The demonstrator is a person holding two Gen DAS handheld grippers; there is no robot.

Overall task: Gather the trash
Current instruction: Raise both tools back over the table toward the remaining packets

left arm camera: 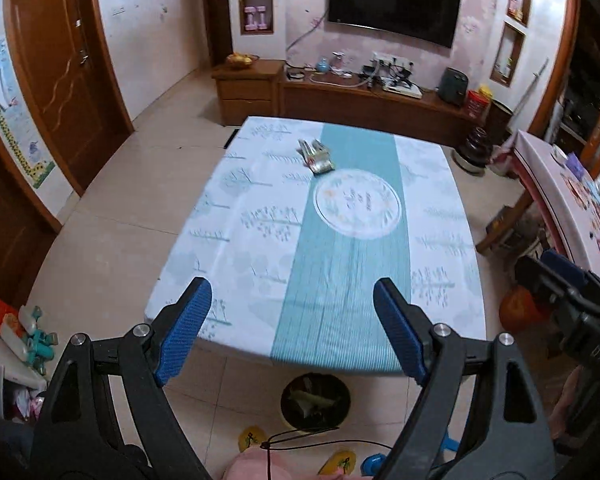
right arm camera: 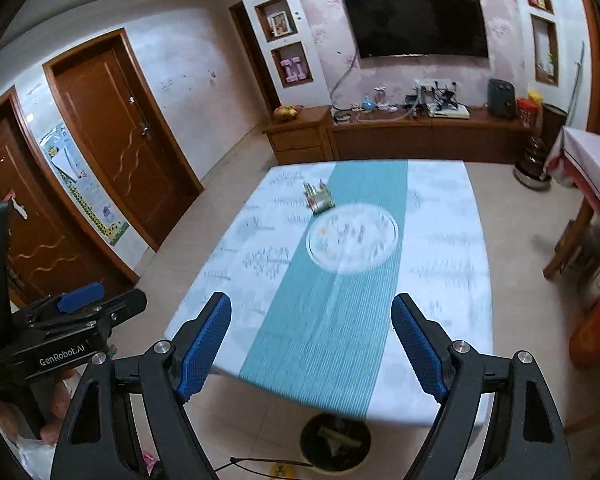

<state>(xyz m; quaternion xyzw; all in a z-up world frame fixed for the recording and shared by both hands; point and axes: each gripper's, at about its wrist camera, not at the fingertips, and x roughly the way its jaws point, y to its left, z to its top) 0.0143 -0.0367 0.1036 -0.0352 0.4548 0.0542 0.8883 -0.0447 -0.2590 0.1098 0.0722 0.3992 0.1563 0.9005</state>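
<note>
Both grippers hang above the near edge of the table (left arm camera: 432,200); left gripper (left arm camera: 292,330) wide, nothing between the pads; right gripper (right arm camera: 311,346) wide too, also empty. Crumpled wrapper (left arm camera: 317,157) lies on the far side of the cloth, just beside the round print. Bin (left arm camera: 315,400) on the floor by the near edge, trash inside.
</note>
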